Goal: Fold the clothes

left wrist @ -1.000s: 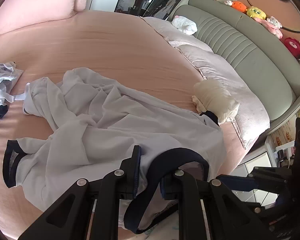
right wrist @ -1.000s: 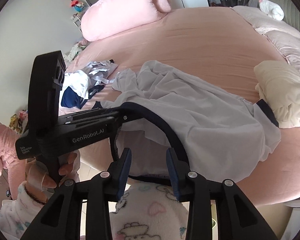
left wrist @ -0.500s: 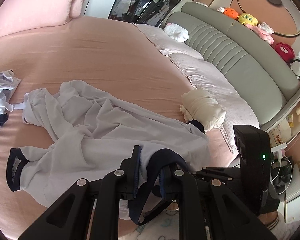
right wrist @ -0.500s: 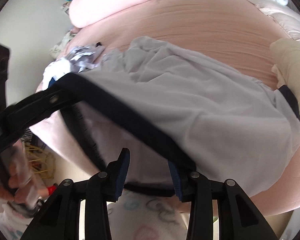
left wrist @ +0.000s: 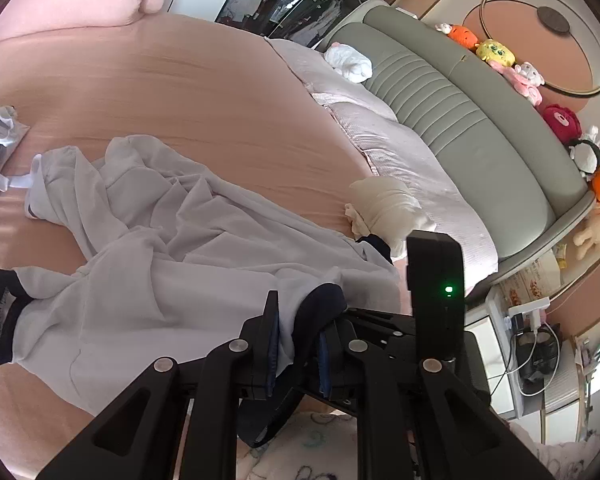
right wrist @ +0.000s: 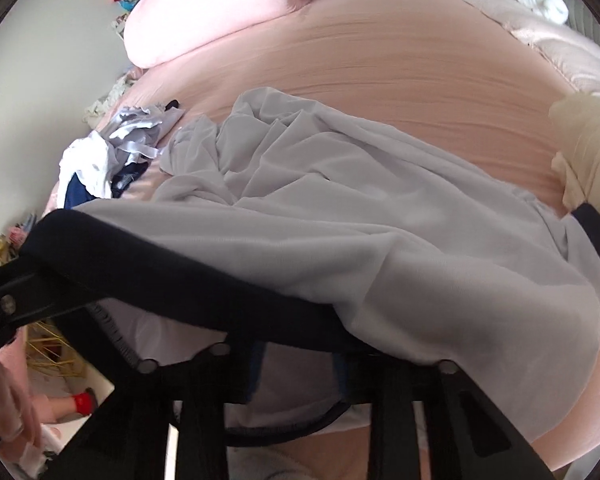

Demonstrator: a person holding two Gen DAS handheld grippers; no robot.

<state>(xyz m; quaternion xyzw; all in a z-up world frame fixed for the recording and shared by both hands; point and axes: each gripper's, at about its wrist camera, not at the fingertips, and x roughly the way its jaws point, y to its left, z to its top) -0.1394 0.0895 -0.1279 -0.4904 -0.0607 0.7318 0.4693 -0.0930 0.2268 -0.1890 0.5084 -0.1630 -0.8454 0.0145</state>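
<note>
A pale grey garment [left wrist: 172, 264] with navy trim lies crumpled across the pink bed [left wrist: 172, 92], its near edge drawn to the bed's front rim, probably so the person can lift and spread it flat before folding. The left tongs [left wrist: 298, 344] are clamped on the navy band [left wrist: 320, 308] at that edge, with grey cloth bunched between the pads; they point downward over the bed toward the cloth. The right tongs [right wrist: 300, 364] sit under the same band [right wrist: 188, 276], which drapes across their tips and hides them; their jaws have just been closing with cloth between them, but whether the pads already press on it I cannot tell. In the right view they tilt steeply down, close to the cloth. In the right view the left tool's black arm [right wrist: 16, 300] reaches in from the left, so the two tools hold one hem at separate spots, likely to stretch it taut. A cream bundle [left wrist: 388, 208] lies beside the garment's far cuff.
</note>
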